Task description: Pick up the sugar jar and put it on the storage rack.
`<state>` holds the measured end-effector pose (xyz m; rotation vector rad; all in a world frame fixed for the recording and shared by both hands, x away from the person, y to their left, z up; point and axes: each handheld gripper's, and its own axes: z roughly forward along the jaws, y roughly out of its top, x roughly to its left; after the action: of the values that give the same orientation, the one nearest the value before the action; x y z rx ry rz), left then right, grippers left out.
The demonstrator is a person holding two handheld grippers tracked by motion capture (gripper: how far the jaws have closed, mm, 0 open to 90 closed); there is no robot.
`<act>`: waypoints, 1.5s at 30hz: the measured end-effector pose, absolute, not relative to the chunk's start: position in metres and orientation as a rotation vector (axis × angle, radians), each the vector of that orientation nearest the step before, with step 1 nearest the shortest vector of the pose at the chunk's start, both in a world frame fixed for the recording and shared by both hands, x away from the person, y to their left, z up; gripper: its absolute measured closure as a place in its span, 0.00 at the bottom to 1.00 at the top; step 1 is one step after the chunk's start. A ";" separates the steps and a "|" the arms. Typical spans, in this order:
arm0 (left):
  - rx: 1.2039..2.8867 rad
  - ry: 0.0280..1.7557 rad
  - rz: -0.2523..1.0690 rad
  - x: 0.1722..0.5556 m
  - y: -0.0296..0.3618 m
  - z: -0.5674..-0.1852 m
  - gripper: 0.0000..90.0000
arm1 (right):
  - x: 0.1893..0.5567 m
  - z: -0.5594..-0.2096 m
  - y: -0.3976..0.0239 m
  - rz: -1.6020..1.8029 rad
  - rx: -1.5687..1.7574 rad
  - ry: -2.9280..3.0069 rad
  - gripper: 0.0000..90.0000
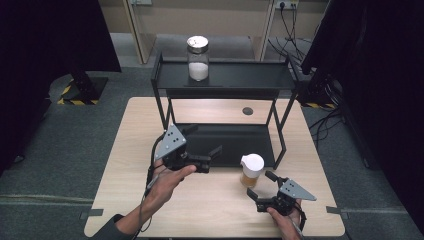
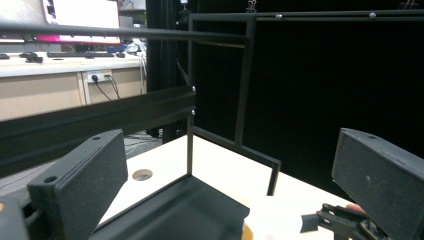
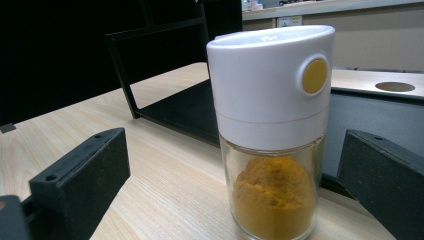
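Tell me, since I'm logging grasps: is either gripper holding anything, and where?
Nothing is held. The right gripper stands open around the white-capped glass spice jar; the left gripper is open.

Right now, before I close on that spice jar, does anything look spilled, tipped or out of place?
Nothing stands out. The spice jar stands upright on the table, lid on, between the open jaws of the right gripper.

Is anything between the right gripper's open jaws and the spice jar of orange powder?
No. In the right gripper view only bare wooden table lies between the right gripper and the spice jar; the high view agrees.
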<state>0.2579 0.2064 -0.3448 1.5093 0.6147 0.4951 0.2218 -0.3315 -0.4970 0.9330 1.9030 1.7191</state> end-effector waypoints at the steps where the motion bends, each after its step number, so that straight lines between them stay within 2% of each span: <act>1: 1.511 0.613 0.495 0.257 0.206 -0.347 0.01 | 0.222 -0.497 -0.332 1.720 0.934 1.902 0.01; 45: 1.594 0.602 0.423 0.233 0.210 -0.461 0.01 | 0.222 -0.497 -0.331 1.720 0.930 1.904 0.01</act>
<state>0.2328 0.2097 -0.4606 1.5936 0.6020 0.4232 0.2217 -0.3313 -0.4972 0.9298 1.9037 1.7204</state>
